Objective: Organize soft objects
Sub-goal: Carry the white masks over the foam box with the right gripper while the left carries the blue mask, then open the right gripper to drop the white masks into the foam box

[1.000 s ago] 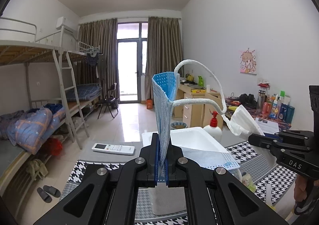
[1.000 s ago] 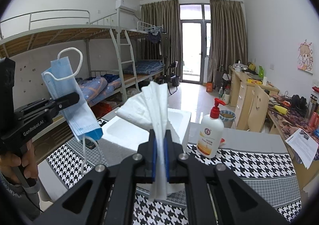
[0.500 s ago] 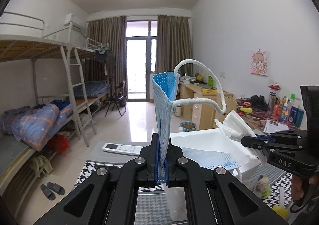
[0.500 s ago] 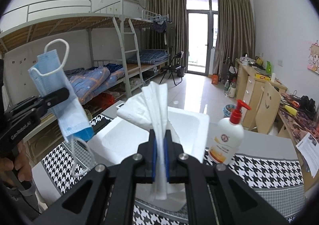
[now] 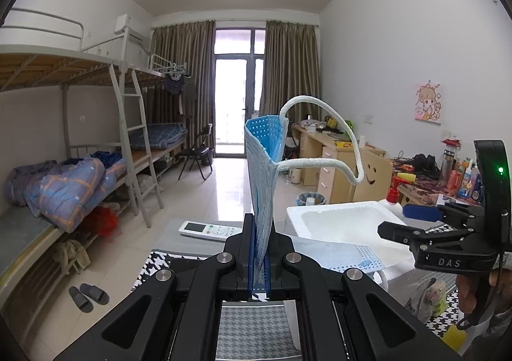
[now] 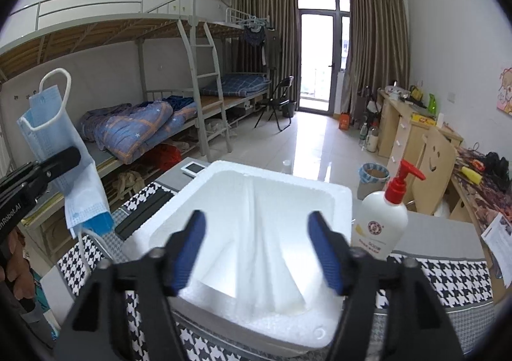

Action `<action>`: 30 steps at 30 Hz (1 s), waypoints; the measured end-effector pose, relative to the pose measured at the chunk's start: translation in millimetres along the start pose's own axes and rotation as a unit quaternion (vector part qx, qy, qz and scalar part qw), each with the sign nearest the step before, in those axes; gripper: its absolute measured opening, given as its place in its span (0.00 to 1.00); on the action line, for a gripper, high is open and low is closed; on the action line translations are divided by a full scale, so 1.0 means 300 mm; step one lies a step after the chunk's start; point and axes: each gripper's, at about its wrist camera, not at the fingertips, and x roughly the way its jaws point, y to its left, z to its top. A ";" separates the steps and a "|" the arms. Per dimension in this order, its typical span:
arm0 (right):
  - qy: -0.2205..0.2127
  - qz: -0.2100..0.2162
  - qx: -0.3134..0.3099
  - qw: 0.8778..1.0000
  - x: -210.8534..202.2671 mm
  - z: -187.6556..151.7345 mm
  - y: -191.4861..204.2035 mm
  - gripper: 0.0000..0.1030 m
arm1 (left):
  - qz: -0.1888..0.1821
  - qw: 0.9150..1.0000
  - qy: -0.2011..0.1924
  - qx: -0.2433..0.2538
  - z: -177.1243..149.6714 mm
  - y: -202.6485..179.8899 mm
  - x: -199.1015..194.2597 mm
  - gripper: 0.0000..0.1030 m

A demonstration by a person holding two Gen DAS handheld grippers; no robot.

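- The blue face mask is a pleated, folded piece with a dotted weave, standing upright out of the left gripper, whose jaws are clamped tight on its lower edge.
- One white ear loop arches from the mask's top edge out to the right and back; in the right wrist view the mask hangs at far left, with a second loop trailing down below it.
- A second blue mask lies flat on the near rim of the white foam box.
- The right gripper has just been opening; its blue pads stand wide apart above the box, pressing on nothing.
- Between and below the pads, a white tissue lies in the foam box, folded, its creases pale against the white interior and hard to trace.
- The box sits on a houndstooth cloth, with a red-pump bottle just beside it on the right and a white remote beyond its far left side.
- The hand holding the right gripper is cut off at the lower right edge of the left wrist view.
- Small items beside that hand are too blurred to name.
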 end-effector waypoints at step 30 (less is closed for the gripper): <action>-0.044 -0.043 0.047 0.997 -0.218 -0.085 -0.160 0.83 | -0.068 0.997 0.017 0.024 0.046 -0.175 0.123 0.04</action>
